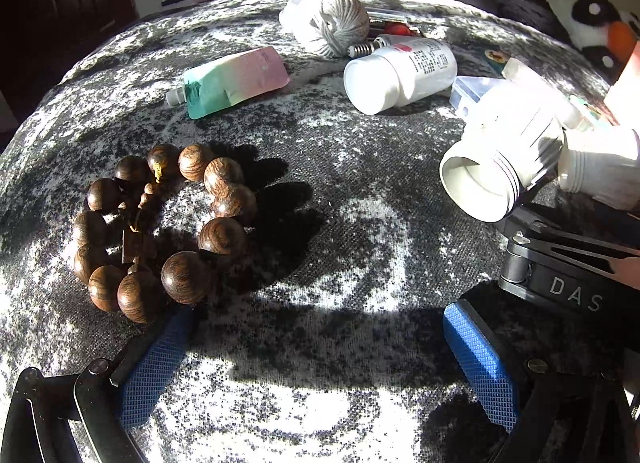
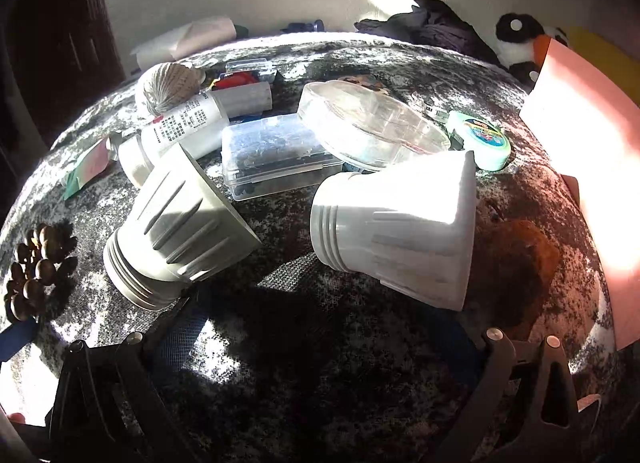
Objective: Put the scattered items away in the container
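Left claw (image 1: pixel 316 363) spread wide, bead bracelet (image 1: pixel 160 231) touching its left pad; right claw (image 2: pixel 320 347) spread, empty.

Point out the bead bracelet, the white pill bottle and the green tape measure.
bead bracelet (image 1: pixel 164 231): left wrist view, on the dark tassel inside the bead ring.
white pill bottle (image 1: pixel 416 71): left wrist view, on its labelled side.
green tape measure (image 2: pixel 480 139): right wrist view, on its printed top face.

Open mottled cloth (image 1: pixel 320 223) lies between the beads (image 1: pixel 160 231) and the two white fittings (image 2: pixel 180 231), whereas beyond these the bottle (image 2: pixel 180 127), clear box (image 2: pixel 276 155) and dish (image 2: pixel 368 123) crowd together.
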The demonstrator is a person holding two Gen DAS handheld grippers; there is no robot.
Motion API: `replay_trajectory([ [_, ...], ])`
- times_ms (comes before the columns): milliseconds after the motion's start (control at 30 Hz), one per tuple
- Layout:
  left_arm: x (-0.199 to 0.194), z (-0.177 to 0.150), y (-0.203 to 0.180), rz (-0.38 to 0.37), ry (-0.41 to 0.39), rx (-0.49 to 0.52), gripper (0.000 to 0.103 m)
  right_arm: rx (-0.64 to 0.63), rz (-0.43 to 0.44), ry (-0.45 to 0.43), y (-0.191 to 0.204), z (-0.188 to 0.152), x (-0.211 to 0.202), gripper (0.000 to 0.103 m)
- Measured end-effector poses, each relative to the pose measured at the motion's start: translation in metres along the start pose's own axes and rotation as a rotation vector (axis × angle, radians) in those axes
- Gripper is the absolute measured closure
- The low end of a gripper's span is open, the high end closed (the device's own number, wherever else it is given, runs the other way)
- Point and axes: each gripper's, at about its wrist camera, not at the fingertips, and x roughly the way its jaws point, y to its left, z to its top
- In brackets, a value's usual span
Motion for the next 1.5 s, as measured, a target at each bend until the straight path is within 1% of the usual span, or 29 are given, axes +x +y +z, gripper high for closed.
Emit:
replay_trajectory([
  [67,-0.007,-0.002,-0.002,0.0,-0.007,-0.008,0.0,-0.02,0.006,0.027,0.0,0.001,0.0,0.0],
  [100,-0.013,-0.001,-0.001,-0.006,-0.015,-0.022,0.0,-0.021,0.01,0.054,0.0,0.001,-0.003,0.0],
  [133,-0.019,-0.001,0.001,-0.011,-0.029,-0.035,0.0,-0.011,0.013,0.08,-0.001,-0.002,-0.01,0.0],
  [167,-0.026,-0.001,0.0,0.0,-0.041,-0.032,0.0,0.015,0.032,0.091,-0.003,-0.007,-0.02,0.0],
  [233,-0.042,0.001,-0.001,0.017,-0.072,-0.017,0.0,0.103,0.08,0.079,-0.014,-0.016,-0.047,0.0],
  [267,-0.05,0.002,-0.003,0.019,-0.086,-0.002,0.0,0.127,0.074,0.07,-0.019,-0.02,-0.062,0.0],
  [300,-0.059,0.004,-0.005,0.018,-0.109,0.009,0.0,0.14,0.062,0.043,-0.024,-0.023,-0.077,0.0],
  [367,-0.08,0.007,-0.011,0.004,-0.159,0.03,0.0,0.151,0.027,-0.035,-0.037,-0.028,-0.112,0.0],
  [467,-0.107,0.013,-0.026,-0.022,-0.223,0.06,0.0,0.193,-0.051,-0.145,-0.061,-0.036,-0.162,0.0],
  [567,-0.128,0.017,-0.05,-0.06,-0.251,0.103,0.0,0.249,-0.134,-0.234,-0.091,-0.042,-0.205,0.0],
  [633,-0.139,0.019,-0.07,-0.102,-0.259,0.138,0.0,0.287,-0.194,-0.281,-0.112,-0.046,-0.23,0.0],
  [733,-0.154,0.022,-0.103,-0.158,-0.269,0.181,0.0,0.336,-0.277,-0.325,-0.142,-0.054,-0.263,0.0],
  [800,-0.164,0.023,-0.125,-0.184,-0.283,0.216,0.0,0.356,-0.323,-0.365,-0.158,-0.061,-0.285,0.0],
  [867,-0.173,0.023,-0.145,-0.203,-0.293,0.25,0.0,0.366,-0.369,-0.386,-0.171,-0.068,-0.302,0.0],
  [1000,-0.19,0.019,-0.179,-0.247,-0.309,0.312,0.0,0.398,-0.401,-0.392,-0.194,-0.078,-0.324,0.0],
  [1067,-0.198,0.016,-0.191,-0.266,-0.321,0.337,0.0,0.411,-0.422,-0.387,-0.202,-0.082,-0.331,0.0],
  [1167,-0.209,0.013,-0.201,-0.272,-0.339,0.354,0.0,0.429,-0.443,-0.388,-0.212,-0.087,-0.34,0.0],
  [1267,-0.214,0.011,-0.203,-0.274,-0.343,0.359,0.0,0.427,-0.461,-0.405,-0.211,-0.091,-0.348,0.0],
  [1367,-0.216,0.01,-0.197,-0.256,-0.345,0.351,0.0,0.41,-0.462,-0.417,-0.205,-0.09,-0.351,0.0],
  [1467,-0.213,0.008,-0.181,-0.242,-0.338,0.32,0.0,0.384,-0.452,-0.449,-0.194,-0.091,-0.348,0.0],
  [1500,-0.21,0.008,-0.173,-0.231,-0.338,0.307,0.0,0.36,-0.432,-0.466,-0.187,-0.091,-0.345,0.0],
])
